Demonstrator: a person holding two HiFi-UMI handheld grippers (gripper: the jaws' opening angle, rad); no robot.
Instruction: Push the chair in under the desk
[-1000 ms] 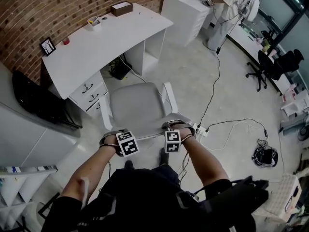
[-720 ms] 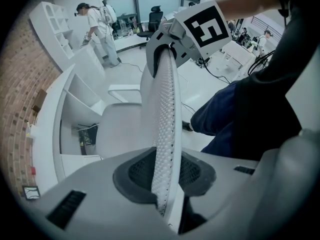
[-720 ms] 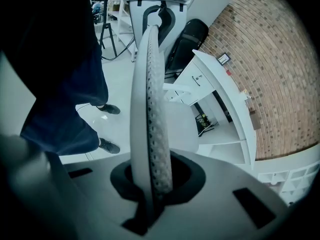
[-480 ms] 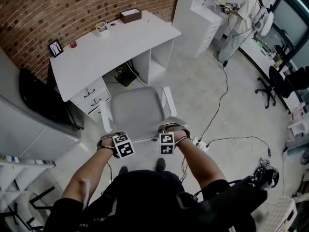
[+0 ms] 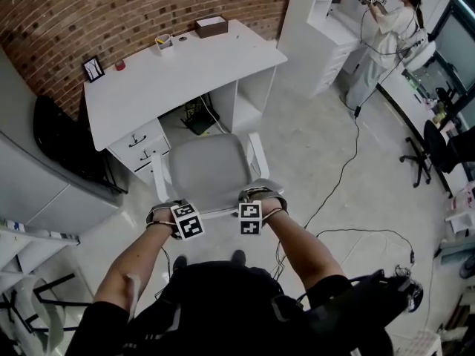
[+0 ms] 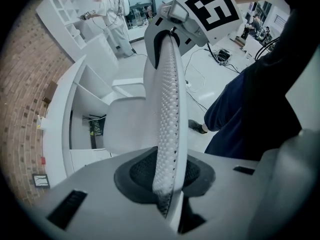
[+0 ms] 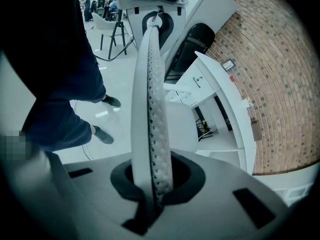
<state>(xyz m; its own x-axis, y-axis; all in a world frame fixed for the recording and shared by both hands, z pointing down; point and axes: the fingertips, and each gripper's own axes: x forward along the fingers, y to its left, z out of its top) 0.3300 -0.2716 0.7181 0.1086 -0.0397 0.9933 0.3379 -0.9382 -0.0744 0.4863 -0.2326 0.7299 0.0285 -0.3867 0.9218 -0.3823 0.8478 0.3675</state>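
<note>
Chair clamped by left tool and right tool, facing desk

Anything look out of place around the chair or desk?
Nothing spilled or damaged. A black cable trails over the floor close by the chair, and a tangle of wires lies in the opening under the desk.

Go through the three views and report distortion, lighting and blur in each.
Head view: wide-angle bowing curves the brick wall and the desk edge; even light, soft shadows, sharp. Left gripper view: black round vignette, strong fisheye; the chair backrest goes soft nearest the lens. Right gripper view: same vignette and bowing, same softness close to the lens.
</note>
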